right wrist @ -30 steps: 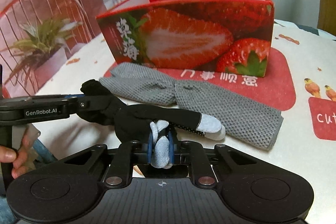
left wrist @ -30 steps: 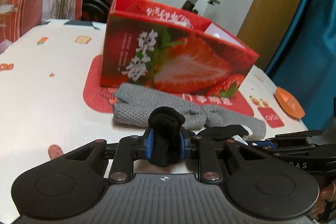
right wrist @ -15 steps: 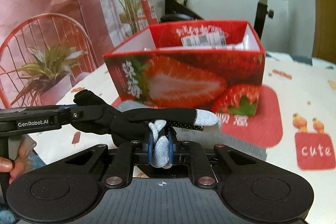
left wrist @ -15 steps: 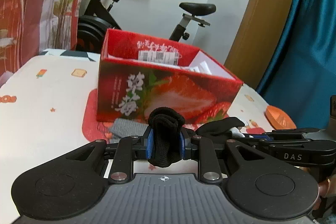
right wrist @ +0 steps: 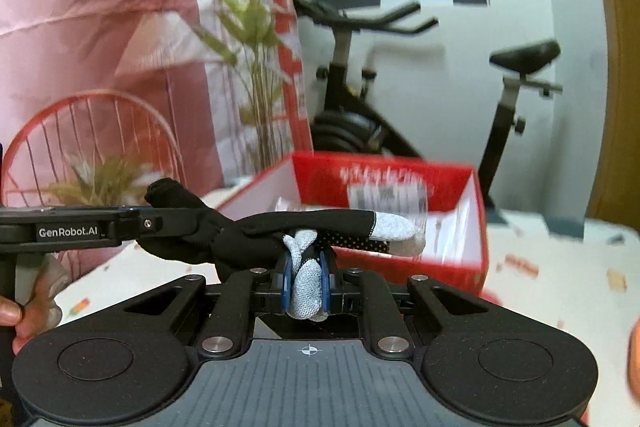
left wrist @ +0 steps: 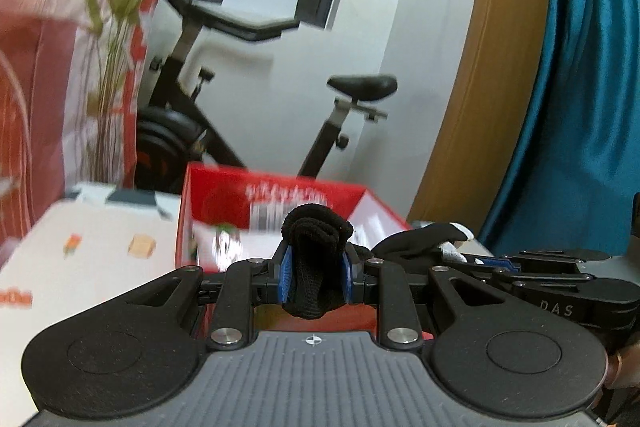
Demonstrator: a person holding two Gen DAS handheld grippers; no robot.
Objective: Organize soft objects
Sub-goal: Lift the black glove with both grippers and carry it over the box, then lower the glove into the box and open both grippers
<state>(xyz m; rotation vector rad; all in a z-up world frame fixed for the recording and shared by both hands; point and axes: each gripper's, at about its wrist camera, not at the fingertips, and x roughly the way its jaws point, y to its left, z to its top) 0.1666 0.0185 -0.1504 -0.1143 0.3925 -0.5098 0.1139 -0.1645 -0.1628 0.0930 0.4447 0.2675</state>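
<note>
White wall (right wrist: 440, 99) fills the background, with an exercise bike (right wrist: 360, 95) standing against it behind the red box (right wrist: 400, 211). That open-topped box sits on a pale printed tablecloth (right wrist: 560, 267); a white label on its far inner wall and the printing above it are too blurred to read. In front of the box, lifted off the cloth, a black glove (right wrist: 256, 233) is stretched roughly level between the two grippers, its long axis running side to side, cuff to the left and grey-tipped fingers pointing right toward the box. The left gripper (left wrist: 316, 275) has its blue-padded jaws pinched narrowly on the black knit cuff; its side reads "GenRobot.AI" in the right wrist view. The right gripper (right wrist: 306, 287) clamps a grey fingertip of the glove; its body shows "DAS" in the left wrist view.
</note>
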